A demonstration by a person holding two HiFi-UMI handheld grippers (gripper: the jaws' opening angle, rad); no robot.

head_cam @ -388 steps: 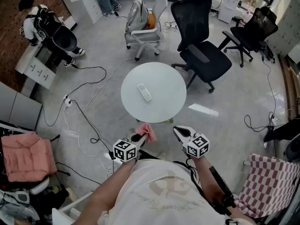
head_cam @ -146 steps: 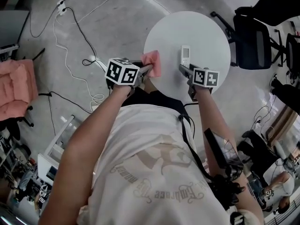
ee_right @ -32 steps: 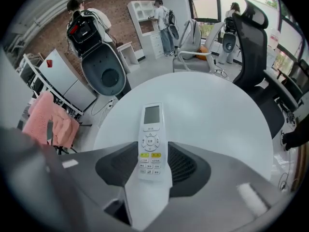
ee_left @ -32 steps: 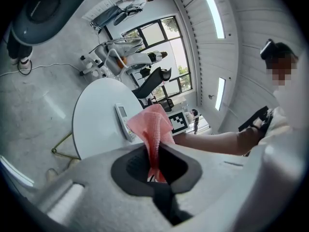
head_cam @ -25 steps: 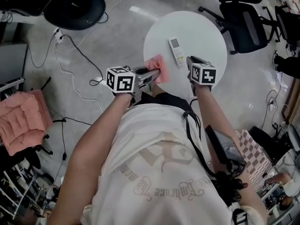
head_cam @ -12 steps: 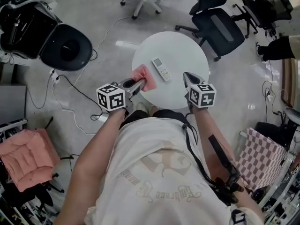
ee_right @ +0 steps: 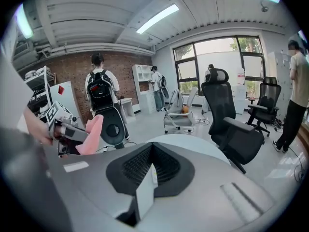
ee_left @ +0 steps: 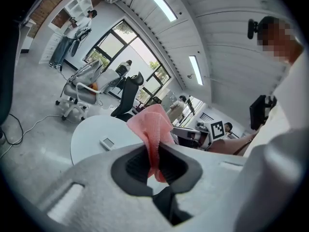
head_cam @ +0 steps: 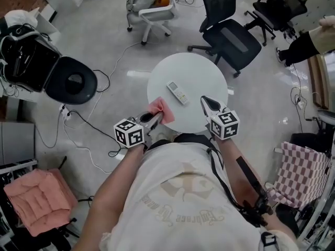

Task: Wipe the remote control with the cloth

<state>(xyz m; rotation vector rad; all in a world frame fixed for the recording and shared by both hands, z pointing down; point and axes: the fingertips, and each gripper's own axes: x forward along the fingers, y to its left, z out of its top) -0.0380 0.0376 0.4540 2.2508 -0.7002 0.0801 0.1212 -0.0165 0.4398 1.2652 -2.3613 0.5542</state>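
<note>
when the count was taken: one remote control [head_cam: 178, 92], one cloth [head_cam: 162, 111], one table [head_cam: 201, 72] and two grippers were seen.
chairs: two black office chairs [head_cam: 230, 40] and one white chair [head_cam: 150, 13] were counted beyond the table.
marker cubes [head_cam: 129, 133]: two were counted, one on each gripper, printed with black-and-white squares.
left gripper [head_cam: 153, 119]: its grey jaws were closed on the lower fold of the cloth.
right gripper [head_cam: 204, 99]: its jaws were brought together with nothing held, and it was pointed toward the table, apart from the remote control.
remote control shape: a slim white bar with a small screen at one end was laid flat near the middle of the table, touched by neither gripper.
cloth texture: a soft pink piece was bunched into a crumpled peak above the left gripper's jaws; in the head view it was seen at the table's near edge, apart from the remote control.
table shape: a round, smooth white top was shown.
floor [head_cam: 104, 41]: a grey, smooth surface was seen.
change: compared with a second before, both grippers were found drawn back from the remote control; the cloth was still gripped, and the remote control was left lying on the table.
</note>
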